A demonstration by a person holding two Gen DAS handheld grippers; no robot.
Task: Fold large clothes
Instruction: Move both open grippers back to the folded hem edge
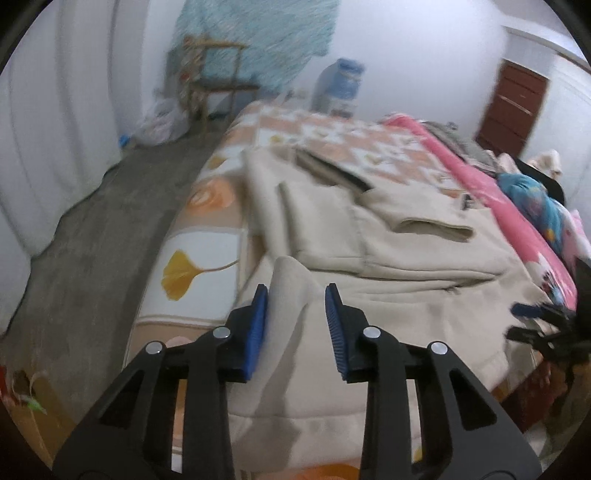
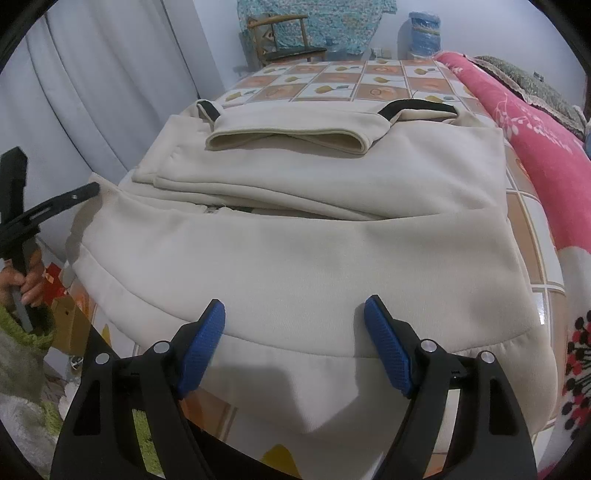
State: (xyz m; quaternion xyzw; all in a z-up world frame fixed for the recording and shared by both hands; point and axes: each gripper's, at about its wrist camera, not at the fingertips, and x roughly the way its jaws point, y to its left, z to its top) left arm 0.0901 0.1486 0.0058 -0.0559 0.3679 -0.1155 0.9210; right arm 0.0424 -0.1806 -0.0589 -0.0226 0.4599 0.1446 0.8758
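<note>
A large cream jacket [image 2: 295,229] lies on the bed with its sleeves folded across its body; it also shows in the left wrist view [image 1: 369,236]. My left gripper [image 1: 297,295] is open at the jacket's near left hem corner, with a raised fold of cream fabric [image 1: 291,280] between its blue pads [image 1: 258,321]. My right gripper [image 2: 294,308] is open over the bottom hem, its pads [image 2: 388,350] apart above the fabric. The right gripper shows at the right edge of the left wrist view [image 1: 532,321]. The left gripper [image 2: 22,206] shows at the left of the right wrist view.
The bed has a checked orange and white cover [image 2: 332,79]. A pink blanket [image 2: 535,140] and piled clothes [image 1: 532,192] lie along its right side. A wooden chair [image 2: 280,40], a water bottle [image 2: 424,31] and white curtains [image 2: 110,92] stand beyond. The grey floor [image 1: 92,240] is at the left.
</note>
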